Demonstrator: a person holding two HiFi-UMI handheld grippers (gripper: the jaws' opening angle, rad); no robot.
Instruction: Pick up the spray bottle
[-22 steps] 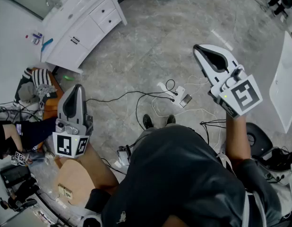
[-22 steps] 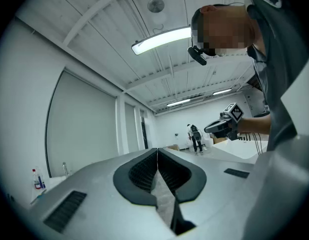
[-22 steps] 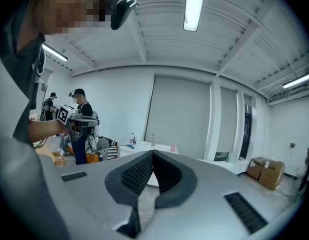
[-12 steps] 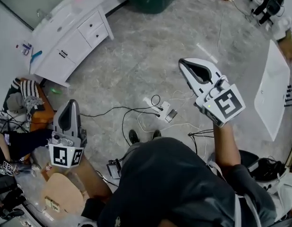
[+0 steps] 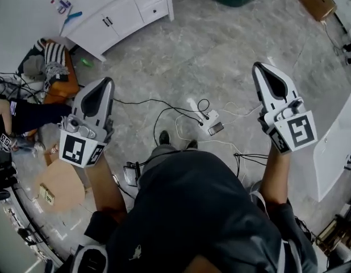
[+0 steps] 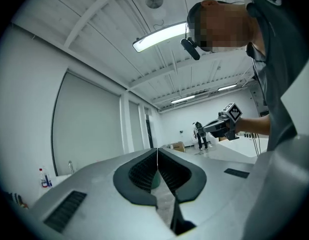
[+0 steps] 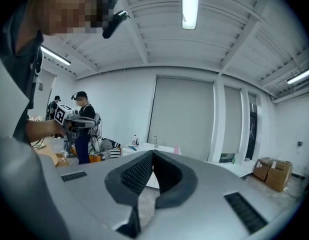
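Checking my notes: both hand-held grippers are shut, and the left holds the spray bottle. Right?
No. The right hand-held gripper and the left hand-held gripper are shut, but the left holds nothing: the left gripper view shows empty jaws.

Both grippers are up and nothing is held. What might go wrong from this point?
Loose cables and a power strip lie right by the person's shoes, a trip hazard on the way to the white cabinet. The left gripper and right gripper are both shut, so they must open before any grasp.
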